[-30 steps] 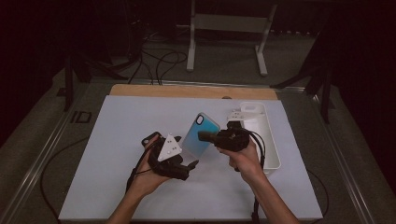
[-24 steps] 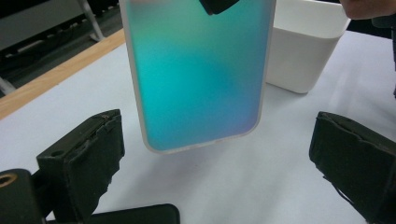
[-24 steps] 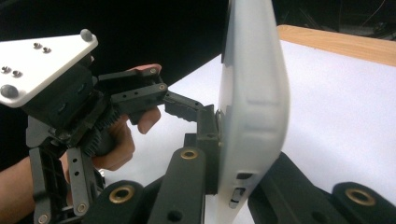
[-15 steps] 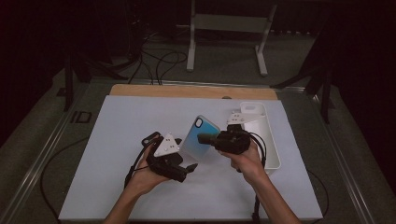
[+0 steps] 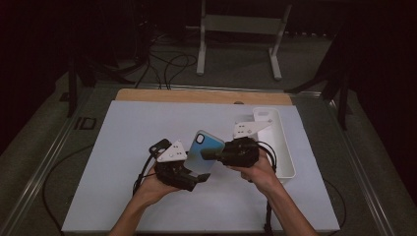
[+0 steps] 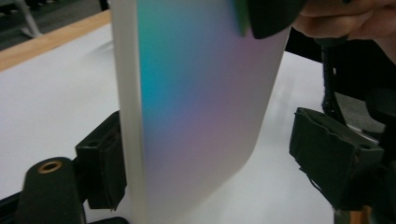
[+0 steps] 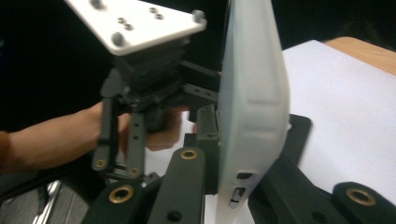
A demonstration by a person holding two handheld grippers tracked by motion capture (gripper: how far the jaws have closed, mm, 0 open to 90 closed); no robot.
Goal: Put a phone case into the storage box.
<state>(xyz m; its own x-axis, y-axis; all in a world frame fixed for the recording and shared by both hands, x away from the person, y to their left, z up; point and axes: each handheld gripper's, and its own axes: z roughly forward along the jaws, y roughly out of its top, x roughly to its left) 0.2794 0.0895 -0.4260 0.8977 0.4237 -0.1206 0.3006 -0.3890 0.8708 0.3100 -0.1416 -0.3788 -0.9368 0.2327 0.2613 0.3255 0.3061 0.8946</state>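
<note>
A phone case with a blue-to-violet back and a pale rim hangs above the white mat. My right gripper comes in from the right and is shut on its upper part; in the right gripper view the case stands edge-on between the jaws. My left gripper sits below and to the left, and its jaws have just been closing. The case's lower end lies between them. The left pad is at the case's rim, while the right pad stands apart from it.
A white oblong tray lies at the mat's right side, just behind the right hand. The white mat covers the table, with a wooden strip along its far edge. Cables and a metal stand are on the floor beyond.
The right gripper has shifted the case slightly left and down toward the left gripper. The left hand has stayed where it was.
</note>
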